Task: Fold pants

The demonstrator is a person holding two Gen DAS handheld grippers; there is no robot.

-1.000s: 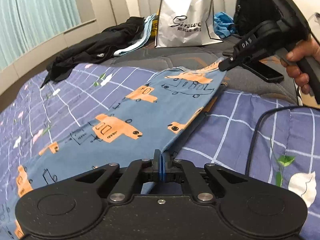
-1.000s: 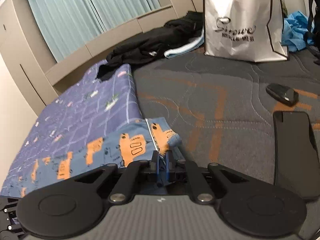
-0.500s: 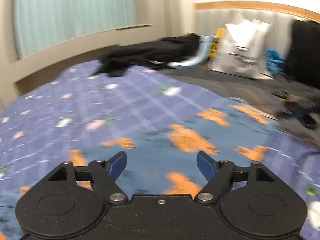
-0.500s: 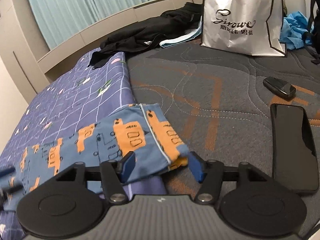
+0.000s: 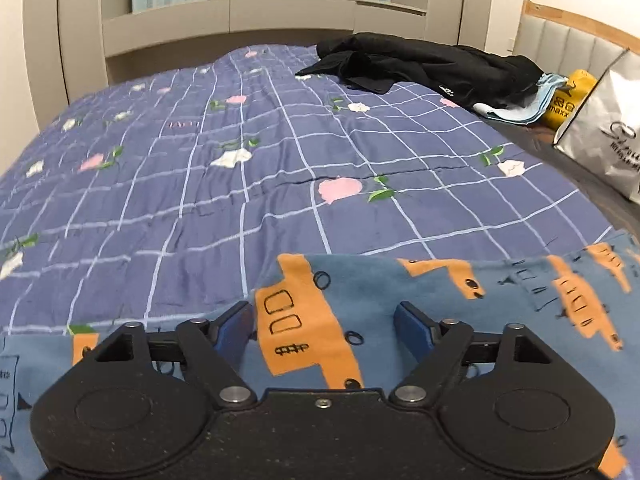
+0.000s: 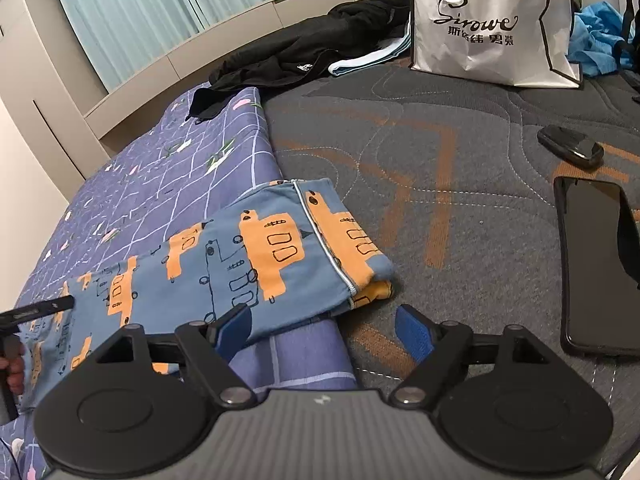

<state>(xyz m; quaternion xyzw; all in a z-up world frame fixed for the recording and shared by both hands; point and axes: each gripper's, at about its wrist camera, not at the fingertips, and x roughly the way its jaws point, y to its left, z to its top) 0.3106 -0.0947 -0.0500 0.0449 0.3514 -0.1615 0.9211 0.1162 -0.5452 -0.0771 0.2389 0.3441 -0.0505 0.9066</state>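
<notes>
Right wrist view: pants (image 6: 224, 264) lying flat on quilt (image 6: 168, 168). I'm opening both jaws — right gripper (image 6: 326, 326) and left gripper (image 5: 324, 326) angling down, gripping nothing.

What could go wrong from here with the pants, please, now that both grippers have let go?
1. The pants straddle the blue checked quilt's edge, their end on the dark mattress; the next fold may come out uneven there.
2. The smartphone lies near the opening right gripper; a sweep could knock it.
3. The opening left gripper could pinch quilt along with fabric.
</notes>
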